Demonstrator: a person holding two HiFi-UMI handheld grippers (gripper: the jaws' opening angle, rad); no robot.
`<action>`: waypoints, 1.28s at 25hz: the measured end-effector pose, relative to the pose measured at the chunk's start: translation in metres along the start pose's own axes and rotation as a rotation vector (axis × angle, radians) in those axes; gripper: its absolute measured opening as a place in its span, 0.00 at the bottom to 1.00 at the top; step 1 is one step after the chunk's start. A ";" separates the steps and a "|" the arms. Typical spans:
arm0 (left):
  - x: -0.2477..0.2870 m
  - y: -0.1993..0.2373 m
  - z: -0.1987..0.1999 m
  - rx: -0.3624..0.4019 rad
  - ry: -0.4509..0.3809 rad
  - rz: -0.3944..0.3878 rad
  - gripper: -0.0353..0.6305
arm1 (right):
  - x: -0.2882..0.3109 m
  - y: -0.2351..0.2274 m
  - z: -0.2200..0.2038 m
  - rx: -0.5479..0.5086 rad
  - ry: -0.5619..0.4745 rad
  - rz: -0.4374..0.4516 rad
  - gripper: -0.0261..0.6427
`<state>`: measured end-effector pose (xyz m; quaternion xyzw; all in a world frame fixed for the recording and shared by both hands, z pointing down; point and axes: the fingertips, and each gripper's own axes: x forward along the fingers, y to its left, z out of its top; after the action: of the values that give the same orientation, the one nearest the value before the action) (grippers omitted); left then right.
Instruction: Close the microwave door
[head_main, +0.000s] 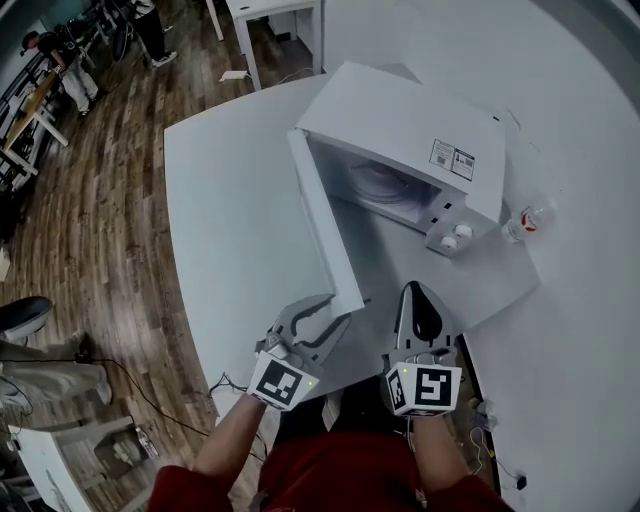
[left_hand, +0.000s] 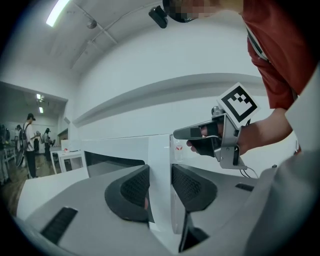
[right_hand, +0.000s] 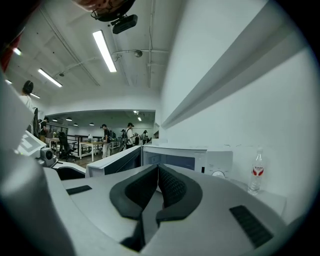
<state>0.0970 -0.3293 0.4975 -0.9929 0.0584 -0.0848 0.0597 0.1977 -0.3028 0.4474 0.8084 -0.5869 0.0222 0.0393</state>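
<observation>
The white microwave (head_main: 400, 130) stands on the white table (head_main: 230, 200) with its door (head_main: 325, 230) swung wide open towards me. My left gripper (head_main: 318, 318) is at the door's free end. In the left gripper view the door edge (left_hand: 157, 165) fills the gap of the left gripper (left_hand: 160, 187), and both dark pads rest against it. My right gripper (head_main: 420, 305) is to the right of the door end, above the table's front, shut with nothing in it. In the right gripper view the right gripper (right_hand: 158, 187) points at the microwave (right_hand: 175, 157).
A small plastic bottle (head_main: 525, 222) stands on the table just right of the microwave, close to the white wall. A second white table (head_main: 270, 15) stands beyond. People stand far off on the wood floor (head_main: 100, 200) at the left. Cables hang by the table's front edge.
</observation>
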 end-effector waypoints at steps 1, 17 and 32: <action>0.006 -0.002 0.001 -0.007 -0.001 0.012 0.29 | -0.001 -0.007 0.000 0.003 0.001 -0.003 0.07; 0.100 -0.025 0.024 -0.056 -0.024 0.111 0.28 | 0.005 -0.110 -0.004 0.022 -0.001 -0.013 0.07; 0.185 -0.021 0.037 -0.086 -0.055 0.157 0.28 | 0.022 -0.180 -0.015 0.036 -0.007 -0.043 0.07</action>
<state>0.2869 -0.3276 0.4943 -0.9888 0.1380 -0.0502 0.0253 0.3762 -0.2672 0.4579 0.8213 -0.5692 0.0291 0.0233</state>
